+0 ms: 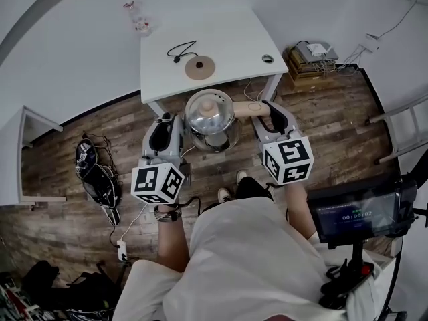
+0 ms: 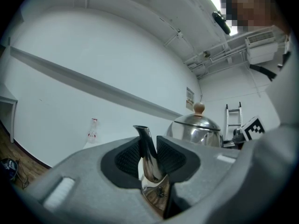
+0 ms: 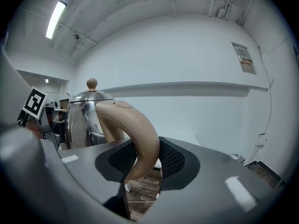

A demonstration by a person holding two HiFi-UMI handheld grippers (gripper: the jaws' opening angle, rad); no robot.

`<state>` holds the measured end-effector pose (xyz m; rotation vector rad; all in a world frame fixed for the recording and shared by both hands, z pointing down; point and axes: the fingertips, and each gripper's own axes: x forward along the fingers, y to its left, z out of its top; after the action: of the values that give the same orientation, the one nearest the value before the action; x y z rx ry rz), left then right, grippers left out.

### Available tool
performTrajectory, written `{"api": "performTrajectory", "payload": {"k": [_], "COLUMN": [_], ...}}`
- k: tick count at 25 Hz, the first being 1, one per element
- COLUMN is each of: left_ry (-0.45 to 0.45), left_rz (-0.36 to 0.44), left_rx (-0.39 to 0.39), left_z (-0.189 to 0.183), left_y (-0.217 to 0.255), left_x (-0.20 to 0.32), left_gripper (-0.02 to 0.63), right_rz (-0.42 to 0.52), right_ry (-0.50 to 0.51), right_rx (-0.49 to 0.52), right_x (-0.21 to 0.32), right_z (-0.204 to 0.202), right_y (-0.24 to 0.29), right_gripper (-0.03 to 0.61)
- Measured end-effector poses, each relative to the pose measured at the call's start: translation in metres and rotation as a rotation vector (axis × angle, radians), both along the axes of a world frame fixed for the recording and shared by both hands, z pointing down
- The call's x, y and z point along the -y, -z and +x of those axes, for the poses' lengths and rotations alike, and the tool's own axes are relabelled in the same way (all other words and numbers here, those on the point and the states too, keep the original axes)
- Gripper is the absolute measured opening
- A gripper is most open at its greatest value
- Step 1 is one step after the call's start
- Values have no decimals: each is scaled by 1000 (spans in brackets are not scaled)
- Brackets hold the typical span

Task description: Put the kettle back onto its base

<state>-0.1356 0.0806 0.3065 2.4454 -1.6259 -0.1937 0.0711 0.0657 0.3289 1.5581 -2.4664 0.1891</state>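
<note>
Wooden floor (image 1: 334,112) lies open on both sides, just short of the white table's (image 1: 234,35) near edge. Above it hangs the kettle (image 1: 211,118), polished steel with a tan knob. The left gripper (image 1: 168,127) pinches its thin spout (image 2: 147,148); the right gripper (image 1: 269,112) clamps the tan handle (image 3: 138,141). Farther off, the round base (image 1: 200,67) sits bare on the table.

shiny silver kettle (image 1: 210,119), beige handle (image 1: 251,109); tan base (image 1: 200,67); white table (image 1: 227,39); brown plank floor (image 1: 80,199)
</note>
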Motion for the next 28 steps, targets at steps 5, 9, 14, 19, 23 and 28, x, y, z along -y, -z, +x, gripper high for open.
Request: {"api": "performTrajectory", "payload": {"k": [5,9,14,19,23,28], "left_ry": [-7,-5,18,37,48,68], "left_rz": [-11,-17,-18,-26,-46,-67], "left_rx": [-13,-16,-6,1,3,1], "left_z": [2,0,-6,-12,-18,-26], "left_y": [-6,-6,-7,-11,-19,-27], "left_x": [2,1,53,101,130,169], "left_gripper": [106,106,106,106,106,106], "right_rz": [-8,-11,-14,-22,-42,-61], "right_ry": [-7,-4,19,41,56,76], "right_rx": [-1,3,15,20,22,13], "right_x": [2,4,60,112,144,186], "right_z": [2,1,-6,-13,-19,-28], "right_y": [-3,-3,-7,-13,-20,-28], "right_gripper": [141,141,141,141,141,141]}}
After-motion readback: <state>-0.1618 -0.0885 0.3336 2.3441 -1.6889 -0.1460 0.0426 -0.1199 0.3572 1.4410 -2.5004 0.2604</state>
